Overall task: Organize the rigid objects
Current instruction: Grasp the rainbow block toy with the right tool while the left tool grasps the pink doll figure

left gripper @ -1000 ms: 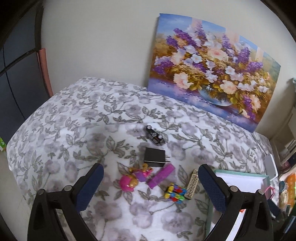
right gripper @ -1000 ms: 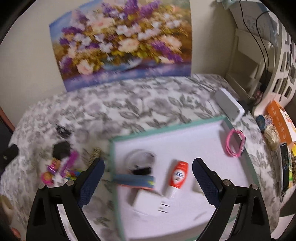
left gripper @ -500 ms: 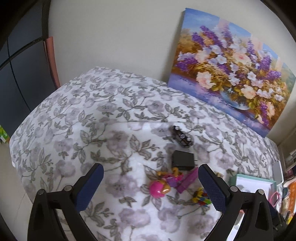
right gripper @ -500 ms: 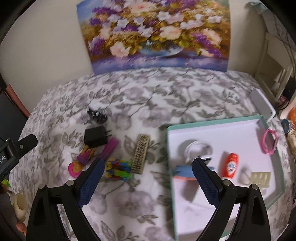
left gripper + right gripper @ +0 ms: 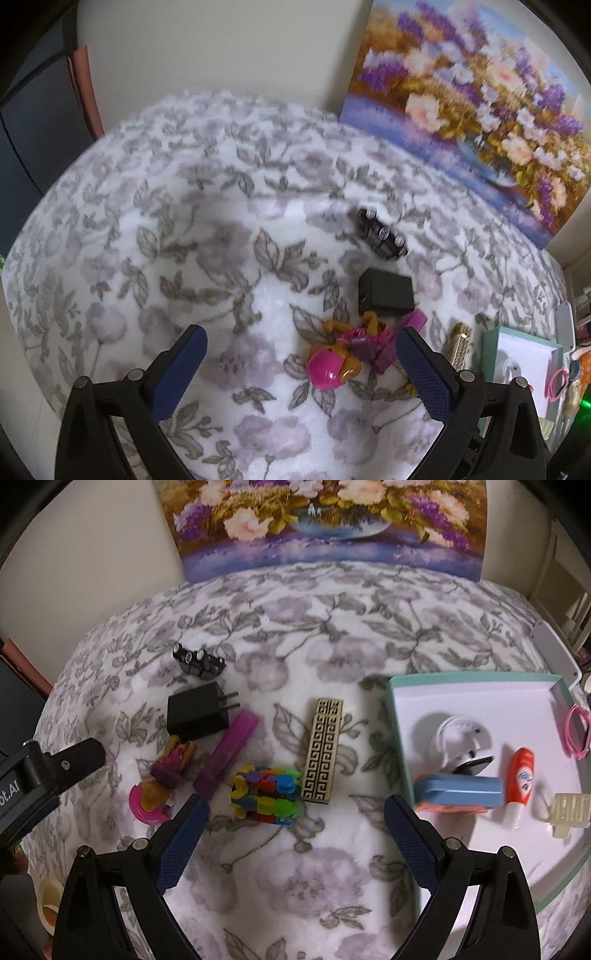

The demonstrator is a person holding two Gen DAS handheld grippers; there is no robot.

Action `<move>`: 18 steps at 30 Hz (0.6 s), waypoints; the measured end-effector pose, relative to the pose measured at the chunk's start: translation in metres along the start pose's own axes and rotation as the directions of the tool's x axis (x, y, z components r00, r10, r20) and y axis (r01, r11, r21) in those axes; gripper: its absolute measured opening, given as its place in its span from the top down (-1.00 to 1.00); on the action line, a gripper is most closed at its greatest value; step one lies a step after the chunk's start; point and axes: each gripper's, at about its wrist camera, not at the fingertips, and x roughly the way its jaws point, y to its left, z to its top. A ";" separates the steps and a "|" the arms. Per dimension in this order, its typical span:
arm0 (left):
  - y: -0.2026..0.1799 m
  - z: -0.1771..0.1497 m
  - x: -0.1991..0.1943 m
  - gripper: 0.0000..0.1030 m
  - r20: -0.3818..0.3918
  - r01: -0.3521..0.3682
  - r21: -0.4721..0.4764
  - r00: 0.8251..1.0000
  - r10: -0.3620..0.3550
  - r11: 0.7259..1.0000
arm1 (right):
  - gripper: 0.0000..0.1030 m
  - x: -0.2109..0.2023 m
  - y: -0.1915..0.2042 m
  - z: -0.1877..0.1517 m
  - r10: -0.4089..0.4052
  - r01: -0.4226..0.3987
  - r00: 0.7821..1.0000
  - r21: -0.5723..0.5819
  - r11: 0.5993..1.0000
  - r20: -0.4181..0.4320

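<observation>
Six loose things lie on the flowered cloth (image 5: pixel 332 635), left to right: one pink doll (image 5: pixel 162 779), one black car (image 5: pixel 199 659), one black charger (image 5: pixel 195 712), one purple bar (image 5: pixel 227 753), one bundle of coloured discs (image 5: pixel 264 794) and one patterned block (image 5: pixel 321 751). Right of them, the white tray (image 5: pixel 480 694) holds six more: one white plug (image 5: pixel 458 738), one blue case (image 5: pixel 458 792), one orange tube (image 5: pixel 521 779), one cream clip (image 5: pixel 569 808), one pink band (image 5: pixel 576 734) and a dark piece I cannot identify. Both tongs, left (image 5: pixel 301 363) and right (image 5: pixel 295 834), stand apart and empty above the cloth.

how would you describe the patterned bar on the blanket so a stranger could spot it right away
Start at the white tray with the teal rim on the flowery blanket; just left of it lies a flat cream bar, long side pointing toward the flower painting. Unlike the multicoloured toy cluster touching its left corner, it carries a black maze-like pattern.
</observation>
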 end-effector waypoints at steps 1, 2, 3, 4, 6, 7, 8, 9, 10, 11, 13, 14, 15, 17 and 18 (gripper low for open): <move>0.001 0.000 0.006 -1.00 -0.022 0.008 -0.007 1.000 -0.009 1.000 | -0.87 0.002 0.001 0.000 0.000 0.000 1.000 0.002 1.000 -0.005; 0.001 -0.001 0.010 -1.00 -0.033 0.011 -0.009 0.999 -0.012 1.000 | -0.87 0.005 0.001 -0.001 0.002 -0.002 1.000 0.004 1.000 -0.012; 0.002 -0.001 0.013 -1.00 -0.041 0.011 -0.011 0.999 -0.012 1.000 | -0.87 0.007 0.002 -0.001 0.003 -0.003 1.000 0.004 1.000 -0.016; 0.002 -0.002 0.017 -1.00 -0.054 0.008 -0.009 0.999 -0.009 1.000 | -0.87 0.009 0.002 -0.001 0.002 -0.002 1.000 0.005 1.000 -0.019; 0.001 -0.002 0.022 -1.00 -0.064 0.004 -0.006 0.998 -0.005 1.000 | -0.87 0.013 0.003 -0.002 0.000 0.000 1.000 0.005 1.000 -0.024; 0.001 -0.003 0.024 -1.00 -0.068 0.004 -0.004 0.998 -0.004 1.000 | -0.86 0.014 0.003 -0.002 0.001 0.000 1.000 0.005 1.000 -0.027; 0.000 -0.003 0.026 -1.00 -0.073 0.004 -0.001 0.997 -0.004 1.000 | -0.86 0.016 0.004 -0.002 0.000 0.000 1.000 0.006 1.000 -0.027; 0.000 -0.003 0.028 -1.00 -0.080 0.005 0.002 0.997 -0.005 1.000 | -0.85 0.016 0.004 -0.002 -0.001 0.001 1.000 0.007 1.000 -0.026; -0.002 -0.004 0.030 -1.00 -0.088 0.008 0.007 0.996 -0.008 1.000 | -0.84 0.017 0.004 -0.002 -0.002 0.002 1.000 0.006 1.000 -0.024; -0.004 -0.004 0.032 -1.00 -0.091 0.012 0.013 0.996 -0.010 1.000 | -0.79 0.017 0.005 -0.002 -0.004 0.004 1.000 0.007 1.000 -0.022; -0.010 -0.005 0.035 -1.00 -0.093 0.015 0.035 0.996 -0.012 0.999 | -0.61 0.018 0.006 -0.001 -0.002 0.002 1.000 0.005 1.000 -0.024; -0.013 -0.005 0.037 -1.00 -0.097 0.019 0.046 0.995 -0.014 0.999 | -0.54 0.019 0.007 -0.001 -0.004 0.004 1.000 0.001 1.000 -0.029; -0.015 -0.006 0.039 -1.00 -0.102 0.024 0.051 0.995 -0.018 0.998 | -0.51 0.020 0.008 -0.001 -0.005 0.005 0.999 -0.003 1.000 -0.031; -0.018 -0.007 0.044 -1.00 -0.119 0.041 0.048 0.992 -0.035 0.998 | -0.36 0.023 0.010 -0.001 -0.007 0.007 0.999 -0.013 1.000 -0.035; -0.018 -0.007 0.046 -1.00 -0.126 0.044 0.046 0.991 -0.038 0.998 | -0.31 0.024 0.011 -0.001 -0.009 0.009 0.999 -0.019 1.000 -0.039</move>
